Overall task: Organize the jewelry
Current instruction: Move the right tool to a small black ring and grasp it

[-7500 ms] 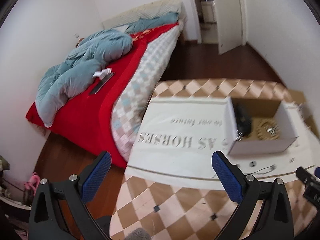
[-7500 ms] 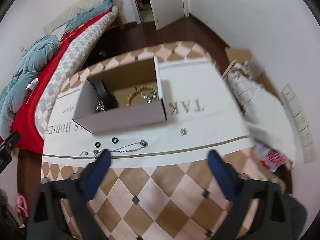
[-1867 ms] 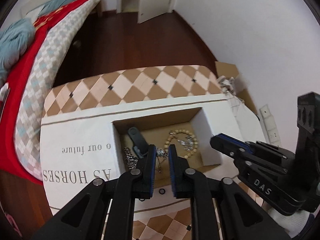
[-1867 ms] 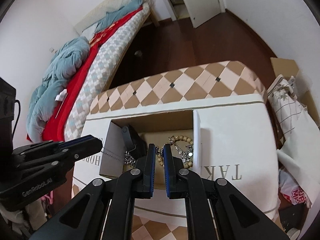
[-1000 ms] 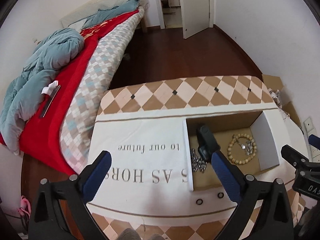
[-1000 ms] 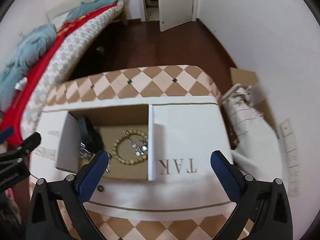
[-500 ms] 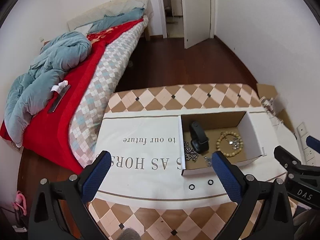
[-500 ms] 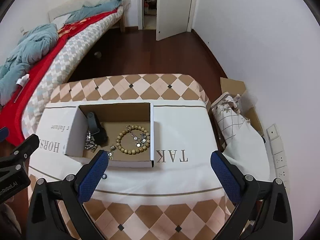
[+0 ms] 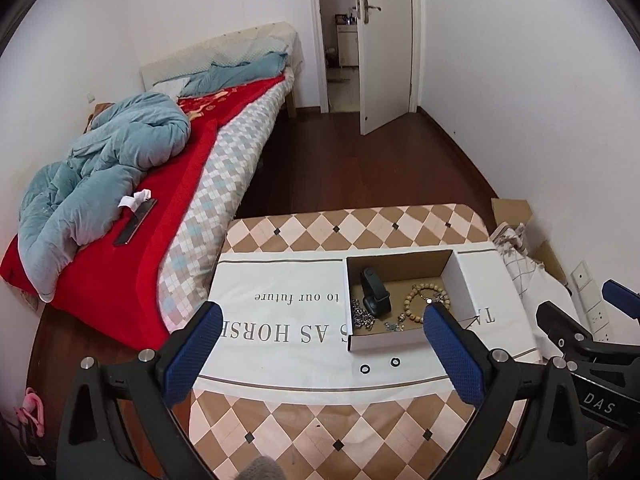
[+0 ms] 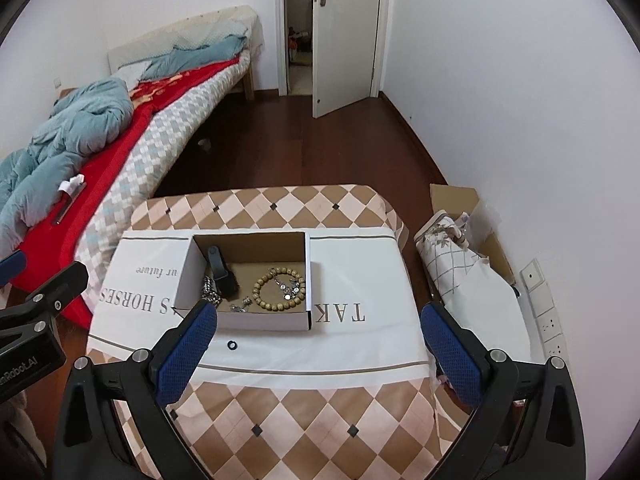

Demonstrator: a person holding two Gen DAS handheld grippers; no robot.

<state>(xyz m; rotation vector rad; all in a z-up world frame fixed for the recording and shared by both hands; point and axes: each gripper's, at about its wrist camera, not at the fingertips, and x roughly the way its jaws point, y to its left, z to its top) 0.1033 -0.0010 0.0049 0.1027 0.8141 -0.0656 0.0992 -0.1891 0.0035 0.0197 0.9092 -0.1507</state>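
On the white cloth, two black rings (image 9: 379,365) lie just near of the box (image 9: 390,343) (other jewelry already inside), forward between the released left gripper (image 9: 320,344) and released right gripper (image 10: 316,336); left appears nearer.

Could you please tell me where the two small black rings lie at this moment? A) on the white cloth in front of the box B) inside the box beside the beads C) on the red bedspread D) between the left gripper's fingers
A: both rings lie on the white cloth, just outside the box's near wall.
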